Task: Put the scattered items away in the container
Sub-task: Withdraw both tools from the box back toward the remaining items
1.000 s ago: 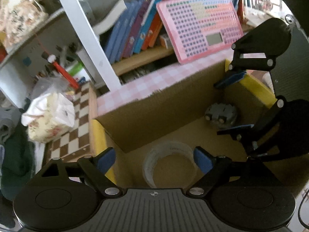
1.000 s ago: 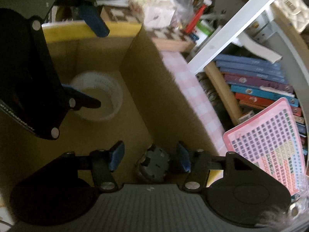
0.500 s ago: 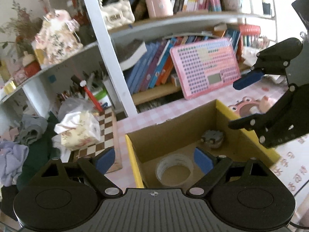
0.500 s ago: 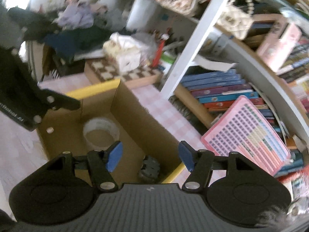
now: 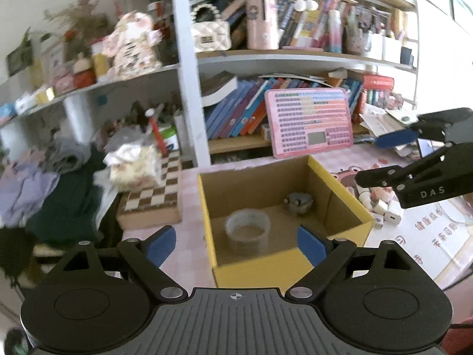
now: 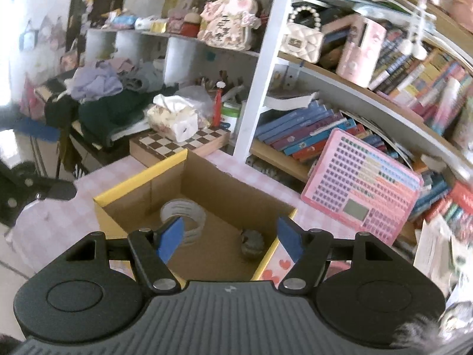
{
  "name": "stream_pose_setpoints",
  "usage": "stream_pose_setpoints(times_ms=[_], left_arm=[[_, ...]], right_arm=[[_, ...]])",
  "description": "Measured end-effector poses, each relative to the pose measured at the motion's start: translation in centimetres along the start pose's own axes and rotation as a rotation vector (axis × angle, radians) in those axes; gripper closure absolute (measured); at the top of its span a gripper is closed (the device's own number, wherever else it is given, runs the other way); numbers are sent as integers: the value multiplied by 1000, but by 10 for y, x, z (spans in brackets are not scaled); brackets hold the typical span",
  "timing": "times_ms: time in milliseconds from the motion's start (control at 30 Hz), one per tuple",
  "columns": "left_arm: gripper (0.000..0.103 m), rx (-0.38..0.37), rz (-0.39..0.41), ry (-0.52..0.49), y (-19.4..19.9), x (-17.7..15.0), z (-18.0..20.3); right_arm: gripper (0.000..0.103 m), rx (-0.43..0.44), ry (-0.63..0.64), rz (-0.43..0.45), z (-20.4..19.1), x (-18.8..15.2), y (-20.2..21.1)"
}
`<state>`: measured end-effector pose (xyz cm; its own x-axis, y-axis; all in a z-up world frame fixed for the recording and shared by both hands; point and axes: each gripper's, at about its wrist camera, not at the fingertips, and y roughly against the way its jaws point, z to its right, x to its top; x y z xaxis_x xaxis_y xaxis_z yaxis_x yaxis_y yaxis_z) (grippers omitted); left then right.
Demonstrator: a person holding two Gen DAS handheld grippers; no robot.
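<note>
A folded wooden chessboard [image 5: 153, 198] with brown and cream squares lies at the left, a soft floral tissue pack [image 5: 137, 167] on top of it. The left gripper [image 5: 236, 244] hangs with its blue-padded jaws spread wide and nothing between them. Beyond it on the pink checked cloth stands the cardboard box [image 5: 340, 189], raw brown inside with a yellow outer skin, square and open-topped. On its floor a clear tape roll [image 5: 247, 230] stands as a hollow ring, and a small grey knobbly toy [image 5: 298, 202] sits near the far right corner. The right gripper [image 6: 230, 238], matte black, has just been opening its jaws, empty
</note>
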<state>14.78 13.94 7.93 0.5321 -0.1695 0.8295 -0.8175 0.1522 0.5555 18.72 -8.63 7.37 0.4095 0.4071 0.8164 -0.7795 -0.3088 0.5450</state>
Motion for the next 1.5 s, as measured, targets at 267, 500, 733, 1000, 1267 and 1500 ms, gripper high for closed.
stream_pose_setpoints(times_ms=[267,500,733,1000,1267,1500], left_arm=[[11,56,-44,73,13,-40,0],[11,68,-50,98,21,-58,7],[11,74,-97,152,22,-88,21],[11,-15,-161,70,18,-98,46],[11,-140,-235,-6,-1,-100,76],[11,-236,-267,-87,-19,-96,110]], right_arm=[[34,-65,-151,-20,-21,-39,13],[34,-96,-268,-93,-41,-77,19],[34,-117,-305,-142,-62,-107,30],[27,-122,-339,-192,-71,-127,41],[21,-168,-387,-249,-65,-146,54],[21,-233,-445,-289,-45,-164,64]])
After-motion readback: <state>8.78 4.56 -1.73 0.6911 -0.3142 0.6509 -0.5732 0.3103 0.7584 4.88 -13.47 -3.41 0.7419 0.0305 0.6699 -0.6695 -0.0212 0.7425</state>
